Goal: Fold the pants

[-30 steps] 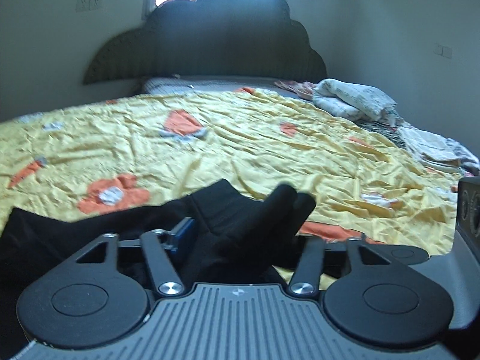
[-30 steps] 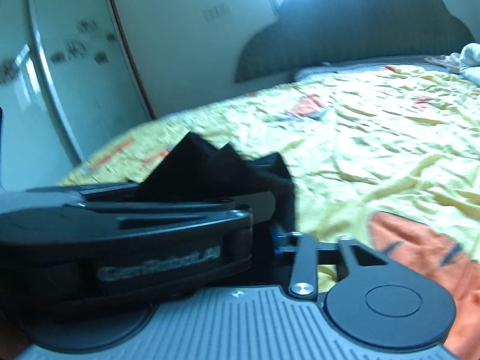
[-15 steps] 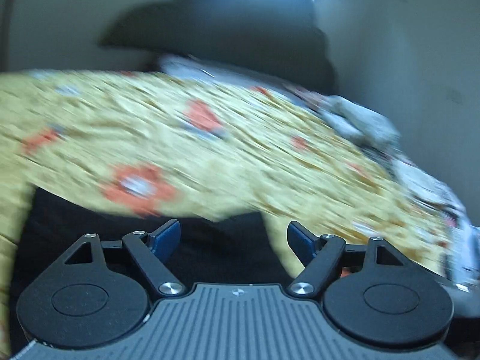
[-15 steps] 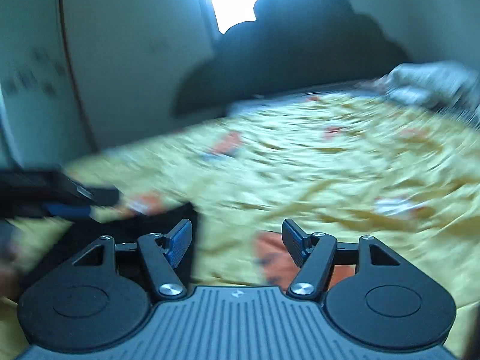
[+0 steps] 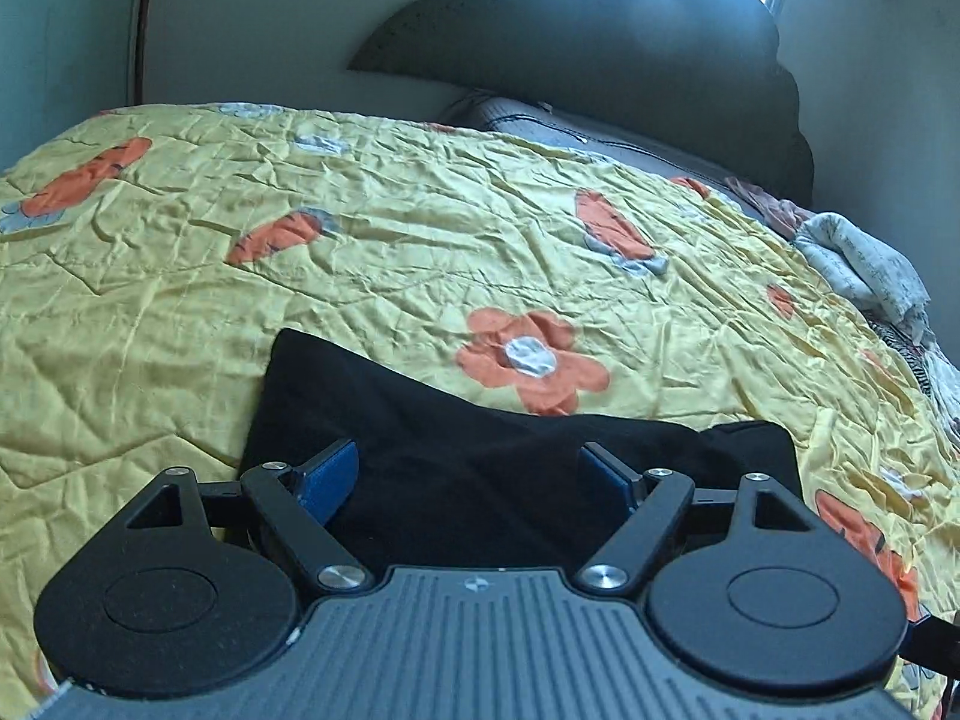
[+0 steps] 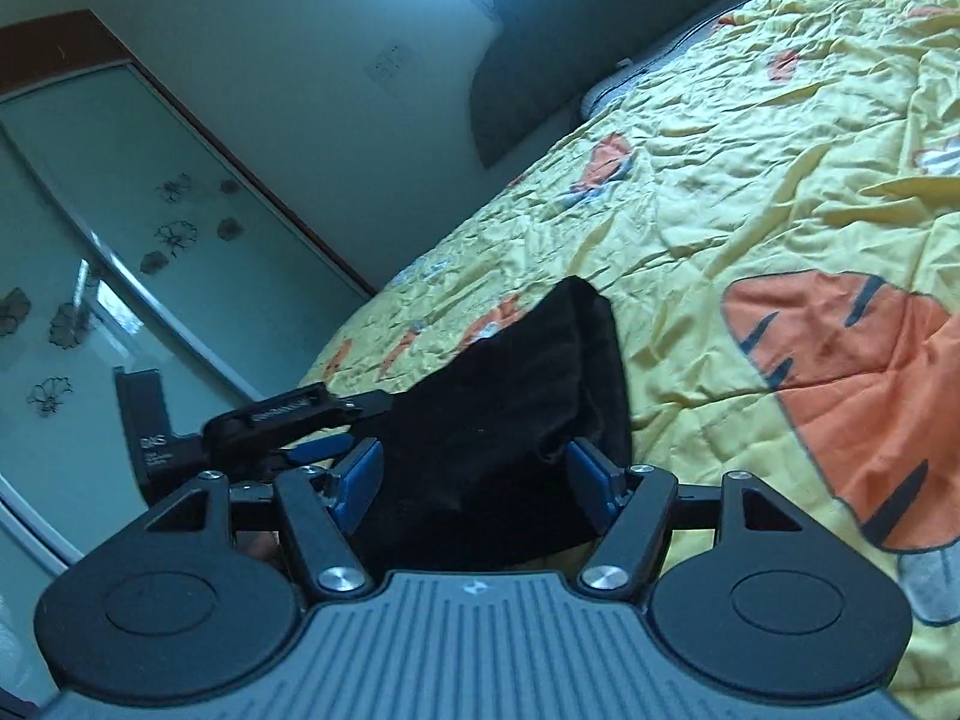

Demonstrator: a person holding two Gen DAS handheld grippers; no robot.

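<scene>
Pants [image 5: 480, 468], one black pair, lie folded on the bed's yellow quilt [image 5: 360, 252]. Two grippers, left [image 5: 471, 474] and right [image 6: 474, 480], jaws spread, empty; the right's just widening. No legible writing.

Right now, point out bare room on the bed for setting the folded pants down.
Free: the yellow flowered quilt between the black folded pants and the dark headboard. Crowded: the far right edge, with crumpled light cloth.
</scene>
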